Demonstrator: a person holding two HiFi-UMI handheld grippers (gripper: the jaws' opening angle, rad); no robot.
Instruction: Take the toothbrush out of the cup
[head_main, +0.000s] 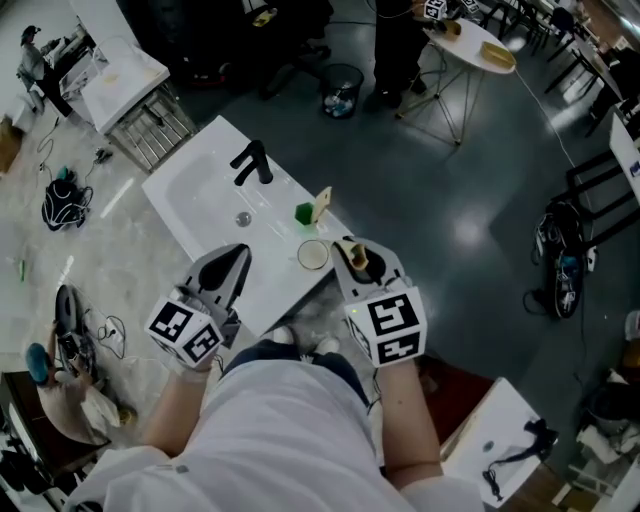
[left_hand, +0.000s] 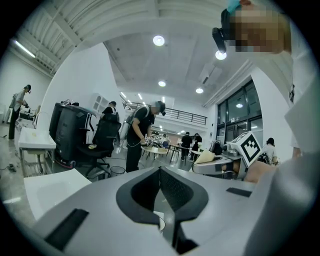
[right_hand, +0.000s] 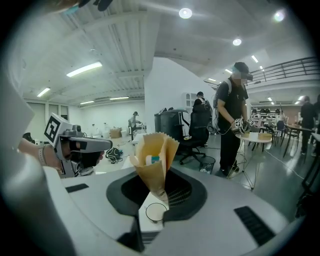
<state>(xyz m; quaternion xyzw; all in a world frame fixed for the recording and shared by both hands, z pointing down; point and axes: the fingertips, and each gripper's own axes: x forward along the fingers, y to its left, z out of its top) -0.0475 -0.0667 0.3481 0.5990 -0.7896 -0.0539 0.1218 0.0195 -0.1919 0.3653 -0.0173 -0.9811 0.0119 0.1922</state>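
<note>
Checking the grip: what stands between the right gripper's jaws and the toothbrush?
A tan paper wrapper around the toothbrush: the right gripper pinches the wrapper, not the bare brush. The cup sits below, clear of it.

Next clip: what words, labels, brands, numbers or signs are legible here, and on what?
No readable words, brands or numbers in any view.
Left marker cube on the left claw: black-and-white square code, no letters.
Right marker cube on the right claw: likewise.
Toothbrush packet in the right claw: small blue-and-white patch, too small to read.
</note>
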